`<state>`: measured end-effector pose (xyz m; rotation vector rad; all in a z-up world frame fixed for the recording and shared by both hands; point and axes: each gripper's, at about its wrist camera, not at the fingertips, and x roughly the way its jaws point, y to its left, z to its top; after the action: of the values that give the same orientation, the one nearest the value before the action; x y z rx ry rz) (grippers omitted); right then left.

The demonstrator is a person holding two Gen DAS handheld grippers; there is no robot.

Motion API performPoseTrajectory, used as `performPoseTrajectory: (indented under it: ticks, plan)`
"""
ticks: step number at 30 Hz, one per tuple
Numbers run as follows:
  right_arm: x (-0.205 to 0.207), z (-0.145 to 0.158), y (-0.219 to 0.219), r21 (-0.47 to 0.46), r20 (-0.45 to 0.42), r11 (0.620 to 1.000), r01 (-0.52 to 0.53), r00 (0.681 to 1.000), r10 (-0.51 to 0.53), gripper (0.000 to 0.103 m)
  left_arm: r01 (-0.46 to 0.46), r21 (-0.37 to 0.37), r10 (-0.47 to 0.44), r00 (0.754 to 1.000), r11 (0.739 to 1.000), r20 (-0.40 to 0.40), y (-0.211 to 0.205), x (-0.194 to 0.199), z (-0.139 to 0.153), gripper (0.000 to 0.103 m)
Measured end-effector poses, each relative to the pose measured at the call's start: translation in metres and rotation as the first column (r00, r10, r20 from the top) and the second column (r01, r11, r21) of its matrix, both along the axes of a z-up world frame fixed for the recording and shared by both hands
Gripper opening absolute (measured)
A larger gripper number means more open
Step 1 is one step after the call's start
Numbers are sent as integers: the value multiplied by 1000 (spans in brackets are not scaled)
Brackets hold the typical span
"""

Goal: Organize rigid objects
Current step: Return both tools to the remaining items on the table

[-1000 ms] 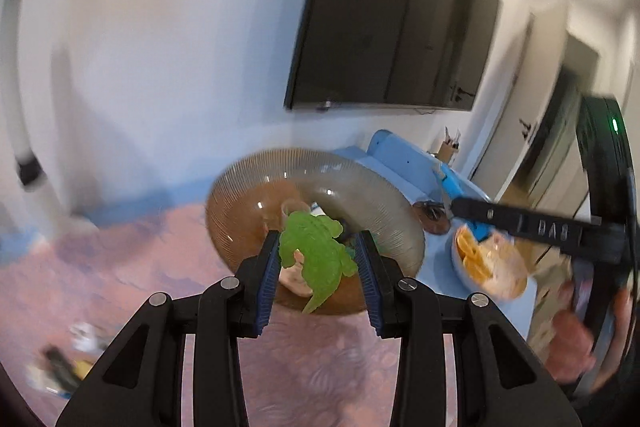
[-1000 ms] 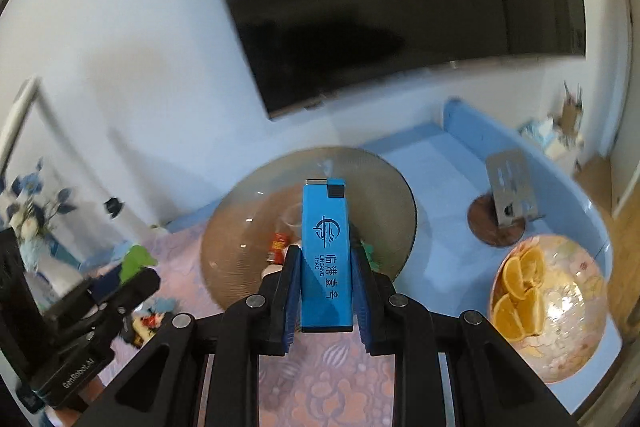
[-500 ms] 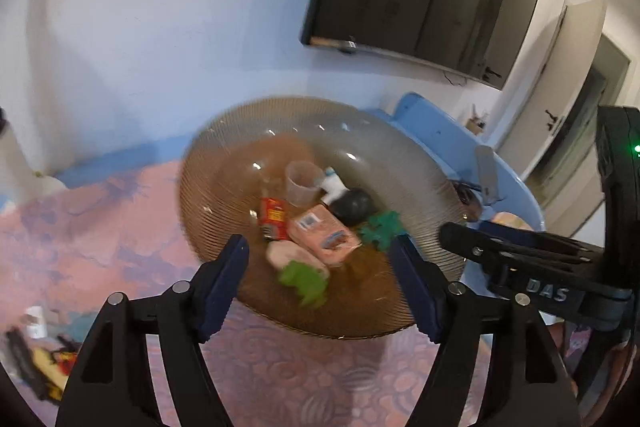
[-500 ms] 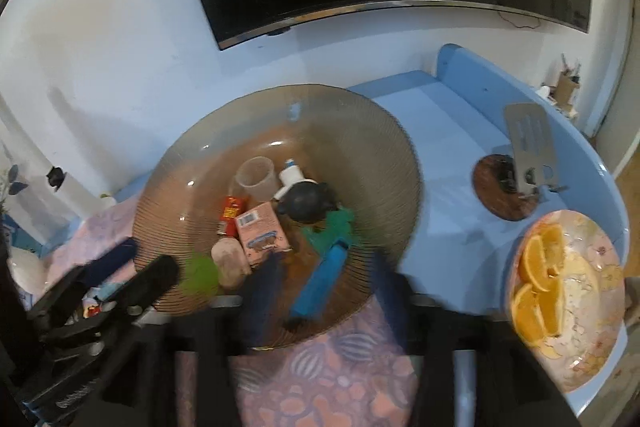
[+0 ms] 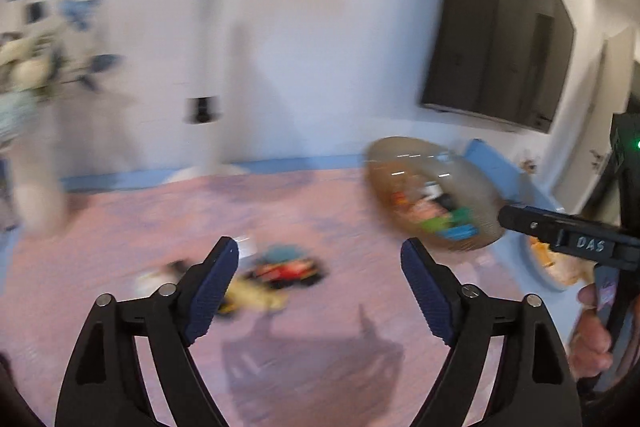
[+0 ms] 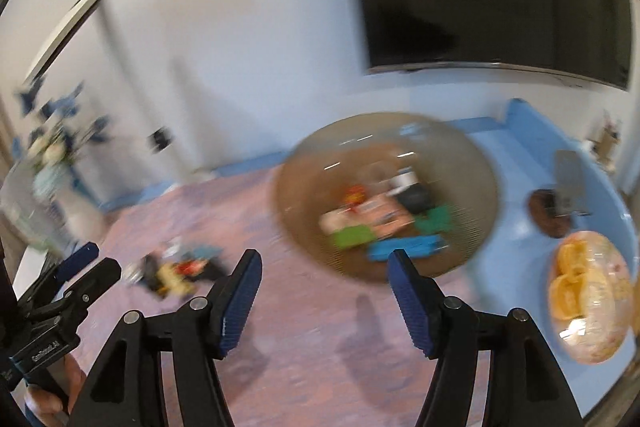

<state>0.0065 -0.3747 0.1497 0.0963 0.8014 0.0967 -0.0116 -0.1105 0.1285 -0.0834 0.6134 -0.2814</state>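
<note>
Since the earlier frames both claws have let go: the green toy lizard and the blue box, then pinched, now lie in the bowl, and both views have swung left, off the bowl and toward the loose pile of toys.

Left claw (image 5: 320, 267): jaws have just been opening, now spread wide, nothing between them. Just past its left pad, on the pink patterned tabletop (image 5: 312, 359), sits the toy pile (image 5: 276, 277); red, yellow and teal patches, too blurred to name pieces.

Right claw (image 6: 322, 275): jaws have just been opening, now spread, nothing between them. Directly beyond its right pad is the near rim of the ribbed brown glass bowl (image 6: 476, 167).

Blue box (image 6: 404, 247): lies flat in the bowl against the near wall, long axis running left to right across the view, right end tipped slightly away. Green toy lizard (image 6: 354, 237) lies just left of it, touching or nearly so; blur hides which way it points. Behind them are a pink packet (image 6: 380, 213), a dark green piece (image 6: 436, 221) and a red item (image 6: 354, 195).

Further right, on the blue part of the tabletop: a plate of orange slices (image 6: 588, 291), well apart from the bowl.
</note>
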Motion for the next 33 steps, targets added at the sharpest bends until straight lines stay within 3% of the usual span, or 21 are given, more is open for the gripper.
performPoseTrajectory:
  ticks: [2, 5, 7, 13, 20, 28, 33]
  plan:
    - [-3, -14, 23, -10, -18, 999, -39, 999, 39, 67, -62, 37, 63, 998, 997, -9, 26, -12, -18, 101]
    - [-6, -54, 58, -37, -75, 995, -96, 993, 93, 68, -167, 146, 180, 981, 975, -77, 61, -15, -65, 101]
    - [-6, -75, 72, -57, -96, 992, -117, 989, 111, 68, -182, 89, 194, 971, 979, -139, 85, -16, -88, 101]
    - [-5, -121, 94, -67, -108, 982, -177, 980, 169, 68, -236, -37, 227, 962, 971, -154, 115, -21, -105, 101]
    - [-10, -129, 100, -108, -106, 979, -174, 981, 163, 75, -249, -17, 240, 945, 968, -221, 112, -14, -115, 102]
    - [-13, -133, 117, -191, -110, 961, -201, 977, 182, 81, -283, -118, 243, 931, 952, -271, 131, -15, -122, 102]
    - [-9, -135, 116, -186, -119, 961, -205, 975, 185, 81, -293, -154, 240, 927, 944, -288, 137, -14, -124, 102]
